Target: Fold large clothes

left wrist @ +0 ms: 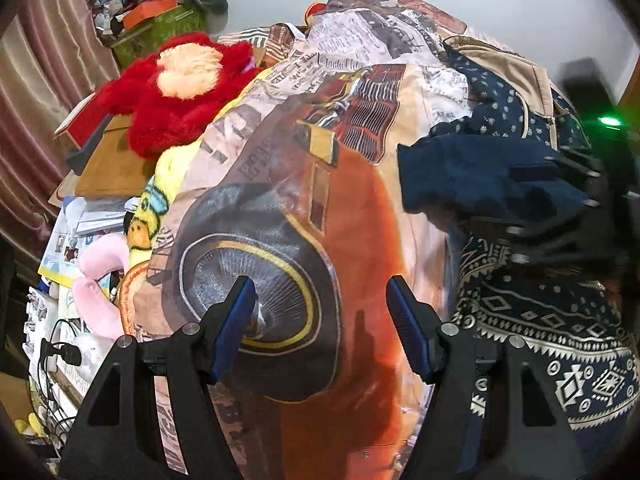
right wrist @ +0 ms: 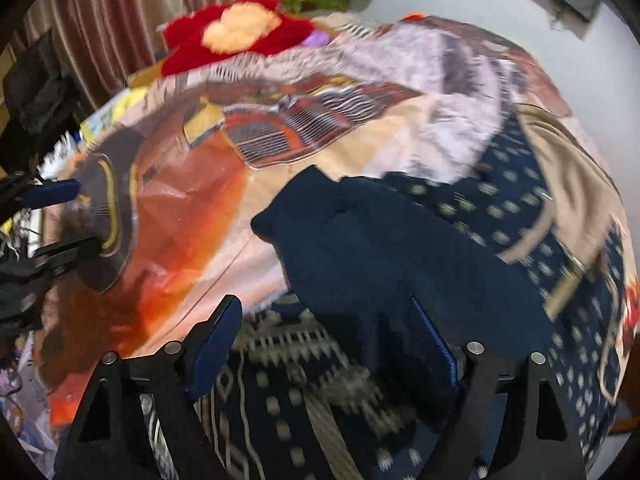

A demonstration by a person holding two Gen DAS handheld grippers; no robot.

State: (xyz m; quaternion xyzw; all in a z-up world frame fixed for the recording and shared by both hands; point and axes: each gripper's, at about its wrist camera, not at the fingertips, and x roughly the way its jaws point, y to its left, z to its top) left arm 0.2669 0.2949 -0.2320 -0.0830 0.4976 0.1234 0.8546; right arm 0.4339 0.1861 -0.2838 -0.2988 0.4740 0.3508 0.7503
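A plain dark navy garment point(left wrist: 472, 176) point(right wrist: 380, 248) lies bunched on a bed sheet printed with an orange car point(left wrist: 280, 200) point(right wrist: 180, 220). Under it spreads a navy cloth with white geometric patterns point(left wrist: 560, 340) point(right wrist: 280, 380). Beyond lies a navy dotted cloth with beige trim point(left wrist: 500, 108) point(right wrist: 520, 208). My left gripper point(left wrist: 320, 292) is open above the printed wheel, holding nothing. My right gripper point(right wrist: 324, 312) stands wide over the near edge of the navy garment. Cloth lies between its fingers, but the pads are not pressing on it. The right wrist view is blurred.
A red plush toy point(left wrist: 180, 88) point(right wrist: 240, 36) sits at the bed's far left beside a cardboard box point(left wrist: 112, 164). A pink neck pillow point(left wrist: 96, 288), papers and cables crowd the left edge. A green box piled with clutter point(left wrist: 160, 28) stands by the curtain point(left wrist: 36, 92).
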